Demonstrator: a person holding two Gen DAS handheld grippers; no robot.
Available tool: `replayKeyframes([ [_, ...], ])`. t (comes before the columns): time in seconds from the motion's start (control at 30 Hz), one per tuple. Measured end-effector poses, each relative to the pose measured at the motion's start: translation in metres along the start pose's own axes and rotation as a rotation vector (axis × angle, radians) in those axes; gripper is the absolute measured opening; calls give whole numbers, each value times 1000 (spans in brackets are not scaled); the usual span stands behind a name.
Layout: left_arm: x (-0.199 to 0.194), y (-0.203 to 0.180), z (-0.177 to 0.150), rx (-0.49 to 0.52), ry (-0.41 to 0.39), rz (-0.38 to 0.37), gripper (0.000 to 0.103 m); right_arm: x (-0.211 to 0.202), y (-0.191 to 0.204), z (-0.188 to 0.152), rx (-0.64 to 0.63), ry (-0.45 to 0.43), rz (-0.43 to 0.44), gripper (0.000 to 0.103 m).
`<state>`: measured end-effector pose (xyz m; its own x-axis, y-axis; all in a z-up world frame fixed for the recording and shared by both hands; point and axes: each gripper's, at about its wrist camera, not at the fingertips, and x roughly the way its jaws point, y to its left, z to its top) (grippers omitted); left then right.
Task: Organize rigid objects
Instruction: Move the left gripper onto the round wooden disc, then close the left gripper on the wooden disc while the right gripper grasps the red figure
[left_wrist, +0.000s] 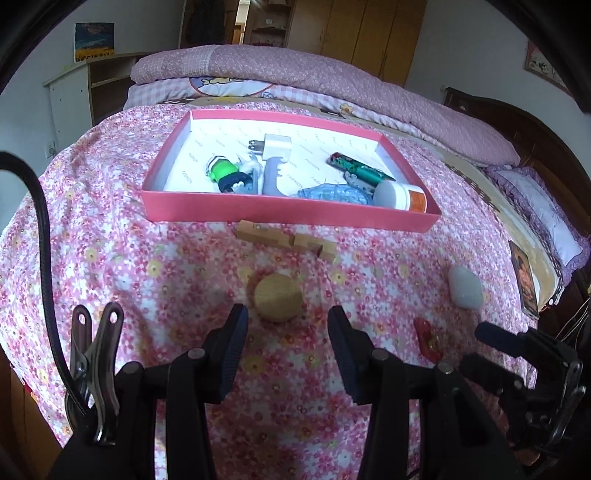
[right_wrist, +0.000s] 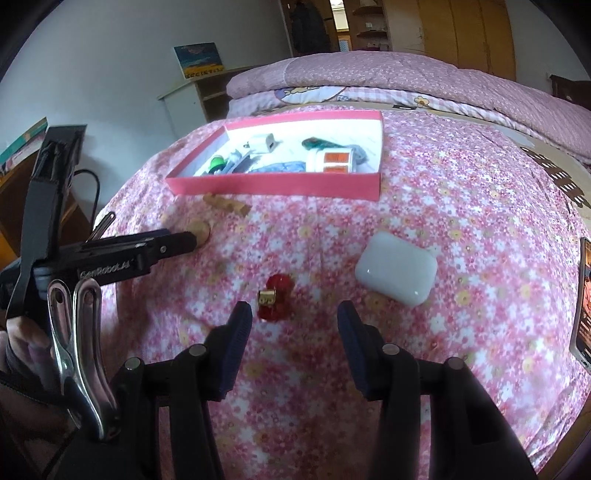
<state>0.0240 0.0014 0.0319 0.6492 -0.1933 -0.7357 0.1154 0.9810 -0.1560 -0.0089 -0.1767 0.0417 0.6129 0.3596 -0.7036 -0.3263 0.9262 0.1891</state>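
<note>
Your left hand-held gripper (left_wrist: 286, 345) hangs part-open and empty, just short of the wooden knob (left_wrist: 277, 297) — loose on the bed (left_wrist: 110, 229). The right hand-held gripper (right_wrist: 291, 338), likewise empty, lines up on the red trinket (right_wrist: 274, 301); both belong in the pink tray (left_wrist: 288, 213).

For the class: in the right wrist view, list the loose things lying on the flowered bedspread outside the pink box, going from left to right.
Round wooden piece → notched wooden block → small red object → white case → phone at the picture's right edge.
</note>
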Motion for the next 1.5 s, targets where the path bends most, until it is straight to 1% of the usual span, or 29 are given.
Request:
replayKeyframes([
  [0.27,12,-8,1,27,-7,15,47,6,1,-4,-2,19,8,49],
  [0.43,19,-7,2,28,-2,15,46,10,2,-7,1,33,14,49],
  [0.57,21,-8,1,40,-17,24,46,12,2,-7,8,39,17,50],
  [0.6,22,-9,1,43,-23,27,45,13,1,-8,12,41,19,50],
  [0.7,22,-12,0,59,-35,41,34,14,1,-8,23,45,23,49],
  [0.73,22,-12,0,64,-36,41,33,15,1,-7,24,46,24,49],
  [1.07,18,-9,-4,36,-38,5,33,21,9,-3,13,55,29,49],
  [1.23,15,-4,-6,24,-41,1,33,30,15,-1,9,64,23,49],
  [1.5,16,-2,-8,26,-49,-1,33,38,20,6,7,44,7,49],
])
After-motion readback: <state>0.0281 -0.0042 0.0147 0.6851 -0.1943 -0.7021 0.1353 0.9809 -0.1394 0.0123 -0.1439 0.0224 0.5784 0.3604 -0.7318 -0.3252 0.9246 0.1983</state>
